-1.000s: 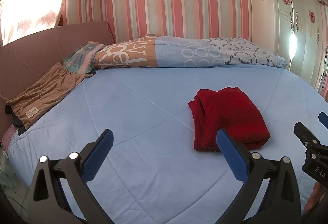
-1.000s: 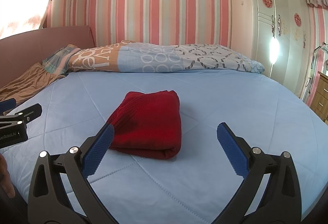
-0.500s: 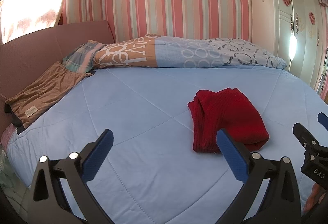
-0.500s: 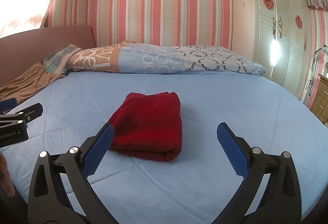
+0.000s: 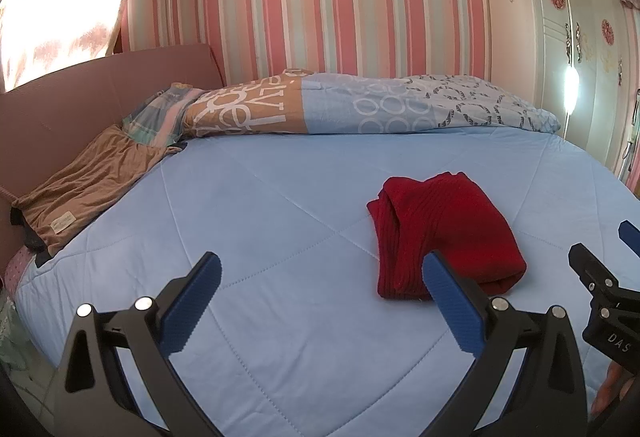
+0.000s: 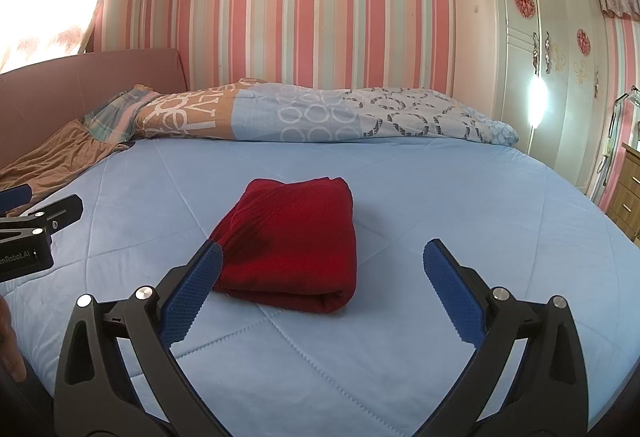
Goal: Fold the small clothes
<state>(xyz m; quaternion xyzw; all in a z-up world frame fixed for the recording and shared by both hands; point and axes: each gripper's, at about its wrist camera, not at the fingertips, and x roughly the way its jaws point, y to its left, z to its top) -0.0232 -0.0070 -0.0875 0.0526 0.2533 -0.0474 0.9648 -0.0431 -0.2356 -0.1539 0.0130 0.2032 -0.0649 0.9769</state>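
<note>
- The right gripper (image 6: pixel 322 277) fills the bottom of its own view, jaws spread wide and holding nothing; its left blue pad (image 6: pixel 192 293) overlaps the near left corner of the garment in the picture, though actual contact cannot be told.
- The left gripper (image 5: pixel 320 289) sits at the bottom of its view, likewise wide apart and empty, with its right pad (image 5: pixel 450 305) overlapping the garment's near edge in the picture.
- The red knitted garment (image 6: pixel 294 249) lies folded into a compact bundle on the blue quilted bed (image 6: pixel 440 197), at the centre of the right wrist frame, just ahead of that gripper and between its pads.
- In the left wrist frame the same bundle (image 5: pixel 440 233) sits right of centre, so it lies off to that gripper's right; the right gripper looks the better lined up and nearer.
- Its long axis runs from the near edge away toward the upper frame, the rounded fold at the near right and the layered edges on the left.
- Judged from this, the fold looks essentially complete; any further move would be a straight reach forward.
- Farther back, a brown garment (image 5: pixel 88 193) lies at the left edge and a patterned duvet (image 6: pixel 320 117) along the striped wall.
</note>
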